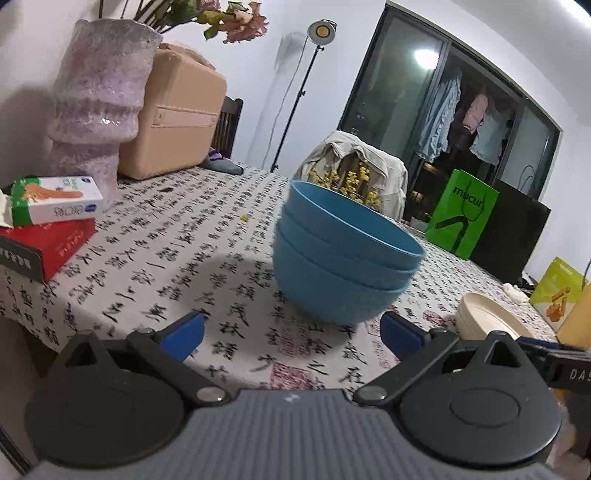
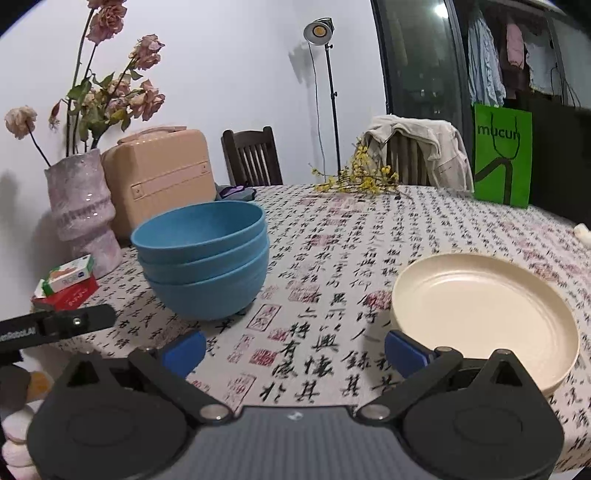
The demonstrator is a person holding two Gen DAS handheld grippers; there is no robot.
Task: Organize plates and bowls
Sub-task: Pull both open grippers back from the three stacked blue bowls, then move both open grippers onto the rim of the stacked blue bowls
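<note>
Covering table, calligraphy tablecloth [image 2: 332, 266], stacked blue bowls [image 2: 203, 269], cream plates [image 2: 484, 314], both grippers' fingers [image 1: 184, 332] spread wide, empty.

Three blue bowls [image 2: 201, 266] are seen nested in one stack on the tablecloth [image 2: 332, 295]. Cream plates [image 2: 484, 317] are seen in a second stack; at least two are suggested by the edges in the left view, but the exact number cannot be told. Two grippers are counted, the left gripper [image 1: 291, 332] and the right gripper [image 2: 295, 350]. One vase [image 2: 83, 206] is counted, one pink case [image 2: 162, 173], one standing lamp [image 2: 319, 31], one green bag [image 2: 502, 155], two chairs [image 2: 251, 155] and two small boxes [image 1: 55, 199].
</note>
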